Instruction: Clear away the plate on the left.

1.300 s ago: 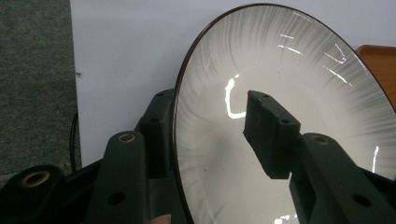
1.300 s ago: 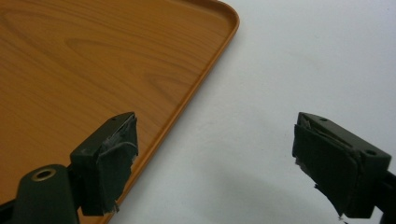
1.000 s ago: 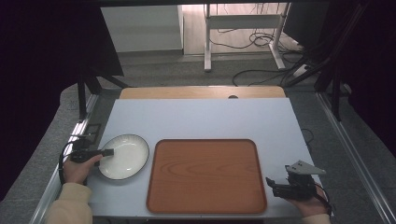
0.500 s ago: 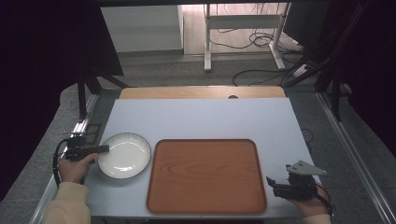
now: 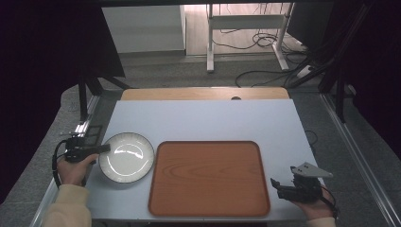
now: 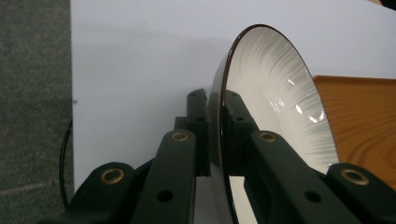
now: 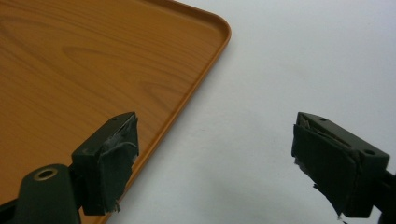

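Plate: on the bench's left side, at 9 o'clock of the tray; round, hollow facing up.
Left gripper: your fingers have just closed onto the plate's rim.
Right gripper: your fingers stand wide, holding nothing.

High view: overhead from near edge, whole table. Left gripper view: close along jaws, plate rim. Right gripper view: close, low. All three share tray.
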Demonstrator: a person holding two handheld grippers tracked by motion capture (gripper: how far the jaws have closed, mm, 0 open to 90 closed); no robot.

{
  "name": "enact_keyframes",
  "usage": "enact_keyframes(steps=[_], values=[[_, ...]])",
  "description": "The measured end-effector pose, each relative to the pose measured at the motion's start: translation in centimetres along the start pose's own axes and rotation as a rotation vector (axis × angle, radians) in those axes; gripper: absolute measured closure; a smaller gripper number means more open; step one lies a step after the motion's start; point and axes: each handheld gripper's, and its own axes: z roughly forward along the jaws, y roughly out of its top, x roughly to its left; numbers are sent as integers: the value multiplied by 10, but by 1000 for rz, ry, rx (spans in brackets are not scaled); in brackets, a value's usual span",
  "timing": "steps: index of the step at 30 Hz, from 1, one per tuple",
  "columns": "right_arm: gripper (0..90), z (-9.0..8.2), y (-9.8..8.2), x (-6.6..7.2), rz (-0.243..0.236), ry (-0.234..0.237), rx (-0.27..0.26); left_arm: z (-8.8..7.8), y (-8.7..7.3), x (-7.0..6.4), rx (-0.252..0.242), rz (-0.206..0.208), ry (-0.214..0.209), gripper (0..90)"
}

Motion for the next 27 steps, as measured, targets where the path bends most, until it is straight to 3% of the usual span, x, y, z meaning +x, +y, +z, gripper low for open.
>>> enact_keyframes(steps=[11,19,27], values=[[153,0,-1,-2,4,2,3,-8,4,-12,-68,43,12,827],[153,0,-1,-2,4,1,5,-20,3,-7,-146,2,-79,822],[153,0,0,-2,2,-2,3,-30,5,-14,-188,19,-93,822]])
